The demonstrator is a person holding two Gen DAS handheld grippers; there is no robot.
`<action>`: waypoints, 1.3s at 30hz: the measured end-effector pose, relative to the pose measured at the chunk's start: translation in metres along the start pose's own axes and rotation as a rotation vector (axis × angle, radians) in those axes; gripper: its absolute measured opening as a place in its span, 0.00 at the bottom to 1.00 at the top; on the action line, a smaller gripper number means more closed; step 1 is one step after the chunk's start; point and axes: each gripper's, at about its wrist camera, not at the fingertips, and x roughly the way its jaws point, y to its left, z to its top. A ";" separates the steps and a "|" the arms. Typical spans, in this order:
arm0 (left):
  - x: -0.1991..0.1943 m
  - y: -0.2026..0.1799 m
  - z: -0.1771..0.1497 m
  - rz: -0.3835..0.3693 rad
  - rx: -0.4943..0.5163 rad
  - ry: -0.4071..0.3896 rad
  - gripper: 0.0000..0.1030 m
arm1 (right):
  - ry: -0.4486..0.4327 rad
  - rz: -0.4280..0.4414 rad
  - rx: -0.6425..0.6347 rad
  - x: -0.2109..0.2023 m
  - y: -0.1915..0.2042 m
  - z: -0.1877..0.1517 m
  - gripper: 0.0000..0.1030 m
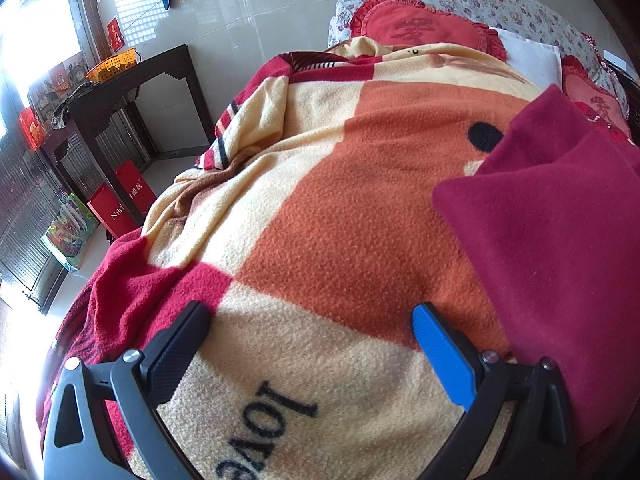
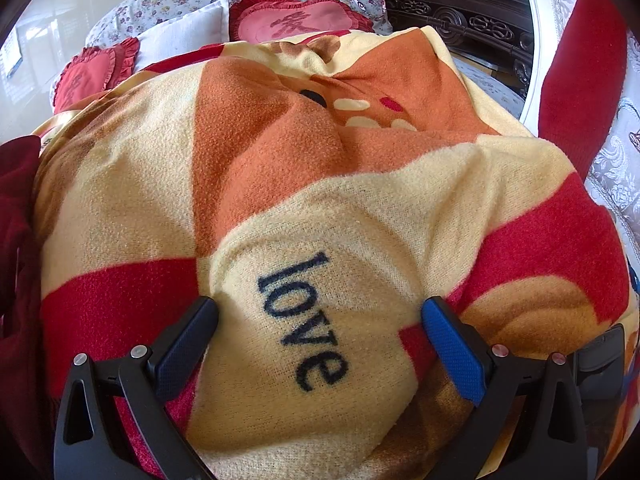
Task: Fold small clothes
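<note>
Two grippers are in view, each spread wide with nothing between its fingers. The left gripper (image 1: 312, 316) hovers low over the fleece blanket (image 1: 320, 208), its black finger and blue finger (image 1: 436, 344) flanking the printed word "love" (image 1: 266, 432). The right gripper (image 2: 320, 312) sits likewise over the blanket (image 2: 280, 152), straddling the same kind of lettering (image 2: 302, 320); whether its fingers touch the pile cannot be told.

The task item, a maroon garment (image 1: 552, 240), lies on the blanket to the right of the left gripper, one edge just beside the blue finger. In the right wrist view it shows only as a dark red mass (image 2: 16, 208) at the blanket's left edge.

Beyond the blanket's far edge lie red frilled cushions (image 1: 420, 24), a white pillow (image 1: 528, 58) and a floral quilt (image 1: 492, 4). Off the blanket's left side stands a dark wooden table (image 1: 132, 80) carrying an orange basket (image 1: 112, 65); its contents cannot be made out. Red bags (image 1: 120, 200) and a patterned bag (image 1: 70, 232) stand on the floor below the table.
</note>
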 end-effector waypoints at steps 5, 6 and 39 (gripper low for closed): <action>0.000 -0.001 0.000 0.000 0.000 0.000 1.00 | 0.000 0.000 -0.001 0.000 0.000 0.000 0.84; 0.000 -0.001 0.000 0.000 0.000 0.000 1.00 | 0.000 0.000 -0.001 0.000 0.000 0.000 0.84; 0.001 -0.002 0.001 0.004 0.000 0.005 1.00 | 0.100 -0.051 0.057 -0.005 0.006 0.003 0.84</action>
